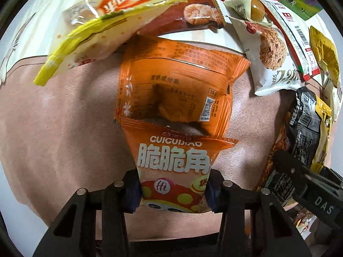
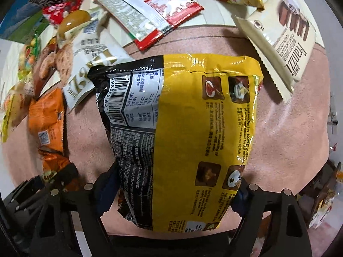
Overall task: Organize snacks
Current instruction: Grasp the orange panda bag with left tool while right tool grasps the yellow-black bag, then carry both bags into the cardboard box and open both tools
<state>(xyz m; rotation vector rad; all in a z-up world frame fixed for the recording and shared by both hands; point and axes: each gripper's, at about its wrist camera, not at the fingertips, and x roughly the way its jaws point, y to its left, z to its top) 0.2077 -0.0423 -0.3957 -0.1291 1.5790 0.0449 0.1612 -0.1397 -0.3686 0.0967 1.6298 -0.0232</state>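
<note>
Left wrist view: my left hand-held gripper (image 1: 172, 189) is clamped on the lower end of the orange Cuicuijiao packet (image 1: 174, 165), both pads pressing its sides, with the pink mat (image 1: 53, 117) below. I'll take that mat as my landmark. A second orange packet (image 1: 178, 90) lies back-side up on the mat, its near end touching the top of the packet I hold. In the right wrist view, my right hand-held gripper (image 2: 171, 192) straddles the yellow-and-black noodle bag (image 2: 193, 128) near the middle of the mat; the pads sit at the bag's two sides, but I cannot tell whether they are truly pressing yet.

What worries me: the left grip is low and on thin foil, so I judge the packet could swing or slip if I move fast, and its top could drag the second orange packet along. The noodle bag is wide and puffy; a shallow pinch could let it squirt out or crush the noodles.

Room: the mat's far edge is crowded with the white oat-cookie packet (image 1: 272, 64), the brown cake wrapper (image 1: 188, 15) and the Franzzi box (image 2: 285, 42) overhanging it. The mat's left side is bare, and the two grippers sit close together near its centre, so they could clip.
</note>
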